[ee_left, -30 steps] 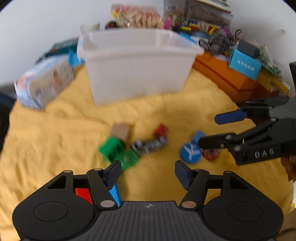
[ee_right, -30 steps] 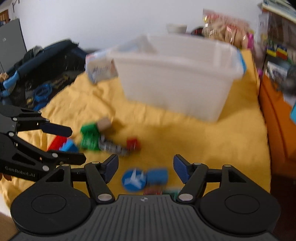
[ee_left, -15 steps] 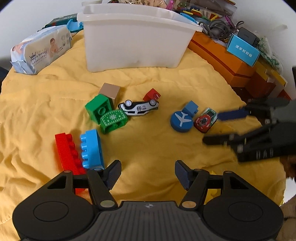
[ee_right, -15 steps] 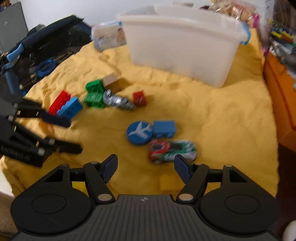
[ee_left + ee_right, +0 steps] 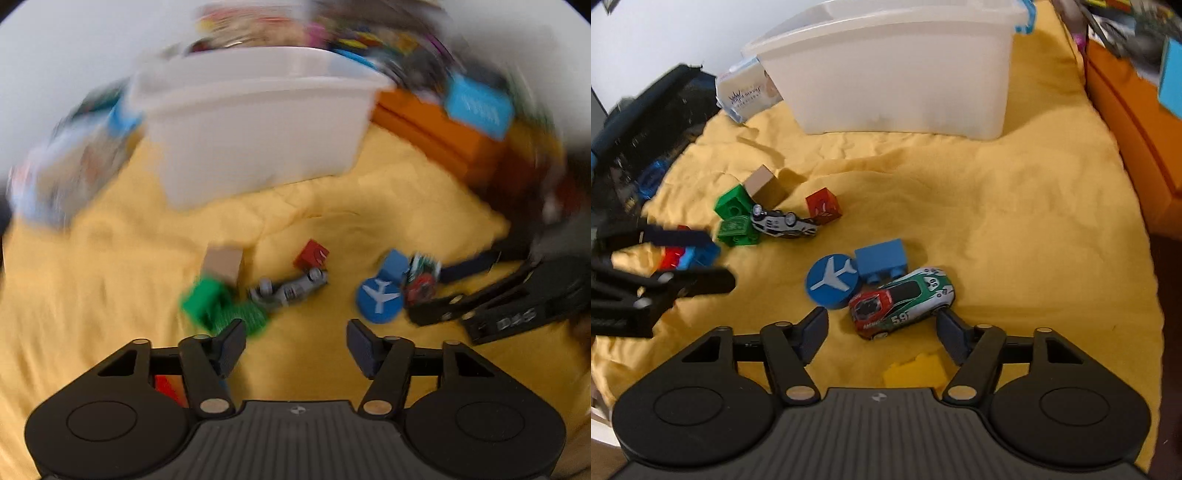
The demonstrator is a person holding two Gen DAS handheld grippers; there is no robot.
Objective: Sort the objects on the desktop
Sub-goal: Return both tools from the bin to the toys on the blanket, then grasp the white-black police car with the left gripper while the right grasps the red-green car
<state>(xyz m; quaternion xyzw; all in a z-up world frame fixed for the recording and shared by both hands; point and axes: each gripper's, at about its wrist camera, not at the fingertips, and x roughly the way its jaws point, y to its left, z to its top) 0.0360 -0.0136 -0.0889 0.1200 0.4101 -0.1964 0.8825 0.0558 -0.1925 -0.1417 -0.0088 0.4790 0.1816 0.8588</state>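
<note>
Here, right fingers: the right gripper (image 5: 882,332) has its dark blue pads apart and closing; nothing is pressed between them, and the right pad (image 5: 951,334) stands just at the tail of a toy car.
Car by the right fingers: a red, green and white plastic racing car (image 5: 901,301) lying on the cloth, "59" printed on its side; smaller lettering below cannot be read.
Yellow piece: a flat yellow plastic brick (image 5: 916,373) lies close under the right gripper's body.
Blue disc: a round blue plastic disc with a white aeroplane symbol (image 5: 832,280) touches the car's nose; a blue plastic brick (image 5: 882,260) lies just behind both.
Left fingers: the left gripper (image 5: 295,347) has its pads apart and closing over bare cloth, nothing between them; in the right view it (image 5: 690,258) hangs above a red and a blue brick (image 5: 689,256).
Left cluster: a grey-white toy car lying on its side (image 5: 783,223), with blurred digits, between two green plastic bricks (image 5: 733,218) and a small red cube (image 5: 823,206); a tan cube (image 5: 764,184) leans behind the green ones.
Cloth: a crumpled yellow fabric (image 5: 997,221) covers the worktop.
Bin: a translucent white plastic storage box with blue clips (image 5: 894,70) stands at the far side, well apart from the toys.
Wipes pack: a soft white packet (image 5: 746,92) beside the bin, printed writing too blurred to read.
Side: orange boxes (image 5: 1126,110) along the right edge.
Writing on gripper: "DAS" shows on the right gripper's arm (image 5: 515,314) in the left view.
</note>
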